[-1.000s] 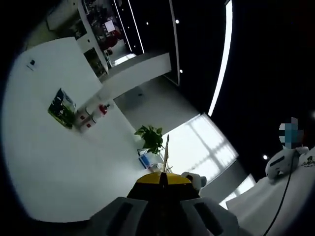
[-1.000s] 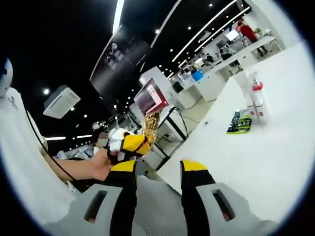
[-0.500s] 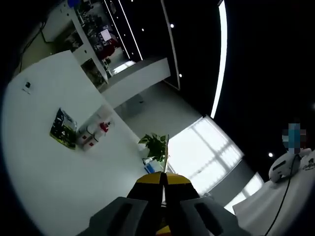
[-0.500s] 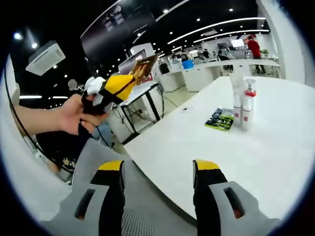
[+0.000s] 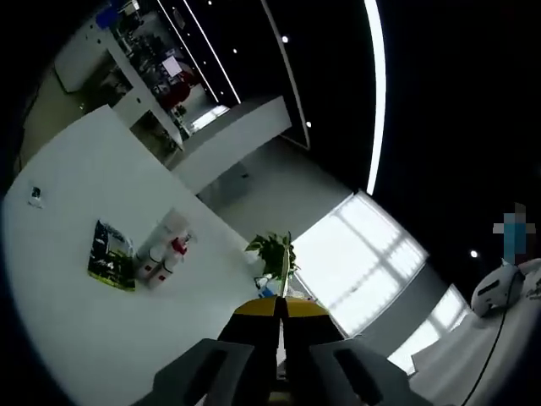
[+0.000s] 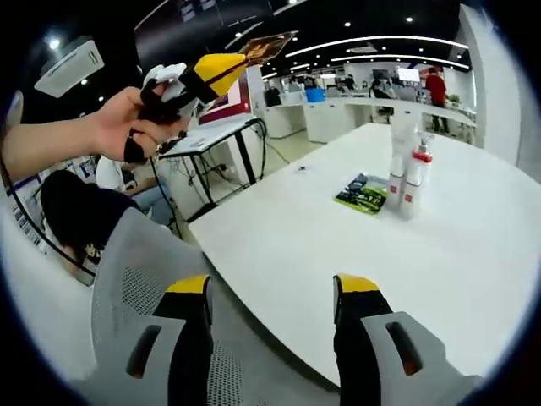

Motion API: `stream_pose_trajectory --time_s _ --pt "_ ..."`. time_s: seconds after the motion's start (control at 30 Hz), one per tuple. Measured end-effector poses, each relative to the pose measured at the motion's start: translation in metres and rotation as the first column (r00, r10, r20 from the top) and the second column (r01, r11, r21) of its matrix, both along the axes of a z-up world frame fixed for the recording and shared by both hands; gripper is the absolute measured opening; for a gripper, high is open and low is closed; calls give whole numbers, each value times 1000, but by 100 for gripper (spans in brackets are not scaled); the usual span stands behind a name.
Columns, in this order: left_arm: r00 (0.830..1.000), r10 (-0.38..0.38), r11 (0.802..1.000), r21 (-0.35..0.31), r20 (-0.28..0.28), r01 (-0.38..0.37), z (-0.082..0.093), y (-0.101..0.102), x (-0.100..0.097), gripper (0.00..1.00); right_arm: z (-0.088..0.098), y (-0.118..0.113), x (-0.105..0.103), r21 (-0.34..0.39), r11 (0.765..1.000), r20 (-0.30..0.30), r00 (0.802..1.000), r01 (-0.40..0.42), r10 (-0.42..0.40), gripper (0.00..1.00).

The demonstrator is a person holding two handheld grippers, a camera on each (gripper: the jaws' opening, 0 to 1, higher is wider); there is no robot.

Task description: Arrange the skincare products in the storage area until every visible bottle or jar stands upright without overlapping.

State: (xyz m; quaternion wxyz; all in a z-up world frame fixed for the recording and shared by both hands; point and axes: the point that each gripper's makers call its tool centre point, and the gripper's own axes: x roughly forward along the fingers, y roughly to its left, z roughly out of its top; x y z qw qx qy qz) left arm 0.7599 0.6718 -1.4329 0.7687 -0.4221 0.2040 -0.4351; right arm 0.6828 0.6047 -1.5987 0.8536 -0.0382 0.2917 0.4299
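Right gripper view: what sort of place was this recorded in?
Probably a large open-plan office or lab. A big white table carries a few bottles and a green packet, a grey mesh chair stands beside it, and rows of white desks run under strip ceiling lights.

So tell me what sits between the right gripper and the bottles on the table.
Nothing visible. Bare white table lies between the open right gripper and the bottles; the green packet lies flat beside them, to their left.
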Motion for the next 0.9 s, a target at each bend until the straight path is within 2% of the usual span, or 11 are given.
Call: stream_pose_trajectory --time_s 0.27,0.53,0.7,0.9 --pt "1000 12 999 50 14 -13 15 12 25 0 -9 1 -3 -75 997 20 999 -29 30 52" --pt "999 39 996 78 20 -41 26 24 50 0 -11 -3 -1 -91 996 16 1000 -19 20 50" --pt "998 55 994 96 31 -58 32 28 61 0 -10 -5 1 -111 994 51 999 -13 18 47" --pt "998 62 991 120 34 -66 34 32 70 0 -17 -5 0 -129 991 27 999 -22 26 47"
